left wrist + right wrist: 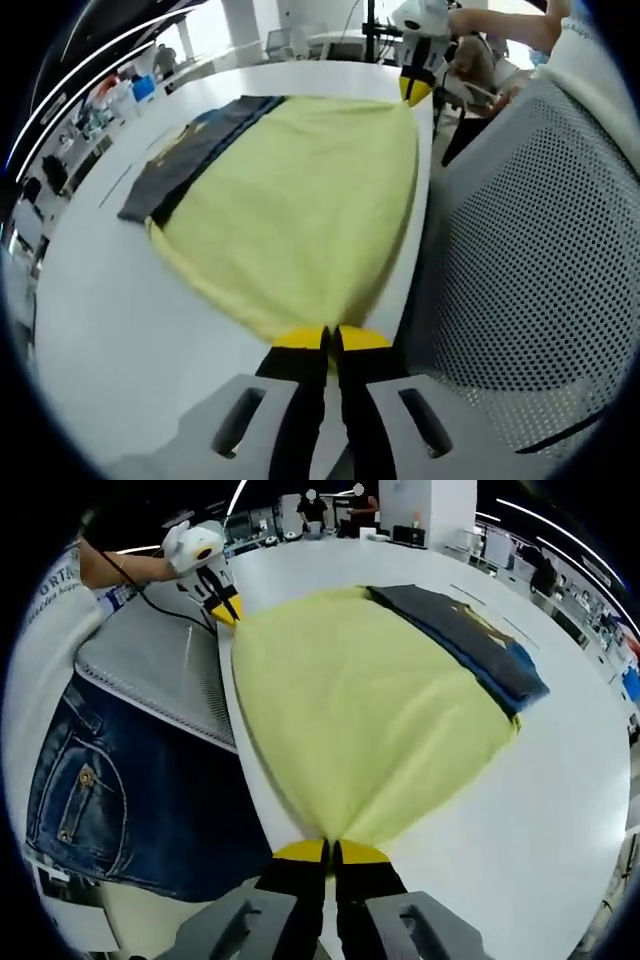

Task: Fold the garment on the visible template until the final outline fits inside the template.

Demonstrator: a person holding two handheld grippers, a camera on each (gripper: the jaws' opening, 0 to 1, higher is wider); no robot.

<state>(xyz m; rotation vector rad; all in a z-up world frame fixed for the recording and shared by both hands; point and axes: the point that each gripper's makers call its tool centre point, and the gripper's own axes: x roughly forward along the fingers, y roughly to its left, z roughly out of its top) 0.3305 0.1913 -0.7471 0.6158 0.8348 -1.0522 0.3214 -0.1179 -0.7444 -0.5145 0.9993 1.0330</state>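
Two grippers, left gripper (pixel 332 340) and right gripper (pixel 331 852), are each pinching a near corner of the yellow garment (pixel 300 200), and you are holding it taut across the white table (pixel 110 330), partly over the dark template (pixel 190 160), readying a flat fold.

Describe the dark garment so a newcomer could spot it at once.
Start at the white table, then find the yellow garment stretched across it. The dark grey garment lies folded along its far edge, partly covered, showing a blue patch and lying flat, ungripped.
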